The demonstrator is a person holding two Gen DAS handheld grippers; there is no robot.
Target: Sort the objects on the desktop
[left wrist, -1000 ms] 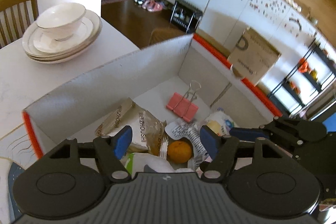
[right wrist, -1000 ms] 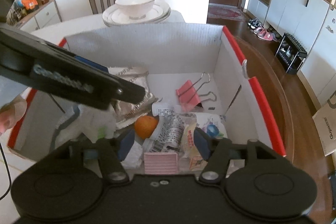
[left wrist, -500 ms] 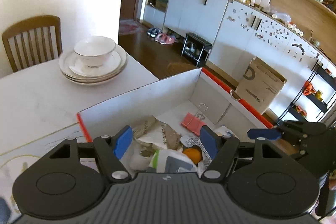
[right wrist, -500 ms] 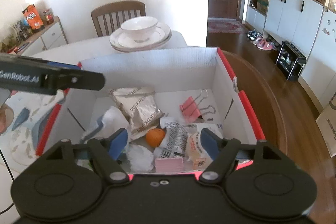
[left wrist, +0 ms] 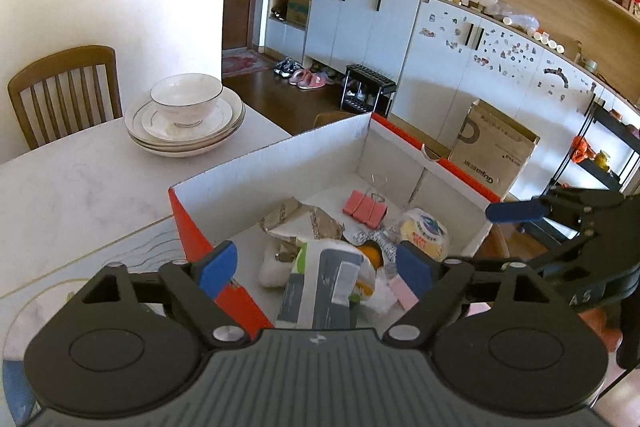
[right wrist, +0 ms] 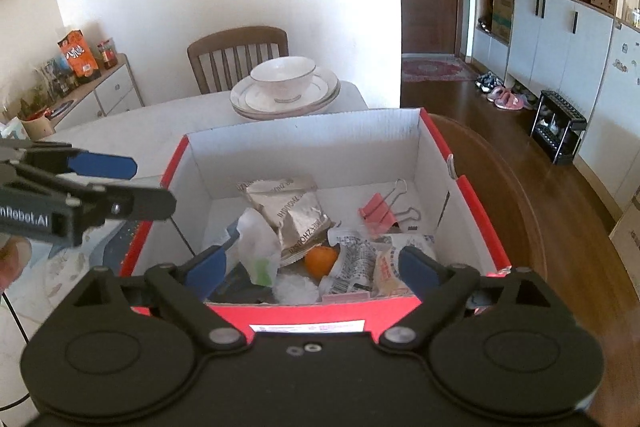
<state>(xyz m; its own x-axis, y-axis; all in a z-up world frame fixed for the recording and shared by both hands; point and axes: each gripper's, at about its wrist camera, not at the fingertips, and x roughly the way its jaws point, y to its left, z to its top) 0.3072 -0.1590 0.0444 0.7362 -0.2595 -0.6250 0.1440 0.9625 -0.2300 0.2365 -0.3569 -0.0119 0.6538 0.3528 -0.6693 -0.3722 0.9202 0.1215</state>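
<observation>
A red corrugated cardboard box (right wrist: 472, 211) with white inner walls sits on the pale marble bench (left wrist: 80, 179), holding a crinkled foil packet (right wrist: 294, 211), pink binder clip (right wrist: 376, 213) and round orange (right wrist: 320, 261). Both the left tool (left wrist: 316, 269) and right tool (right wrist: 310, 265) hover empty, fingers spread apart. Only the right view shows the box's label at 6 o'clock.

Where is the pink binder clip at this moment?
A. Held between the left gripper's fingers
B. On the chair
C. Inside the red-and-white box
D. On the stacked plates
C: the pink binder clip lies on the floor of the box, near its far right corner, and neither gripper touches it.
</observation>
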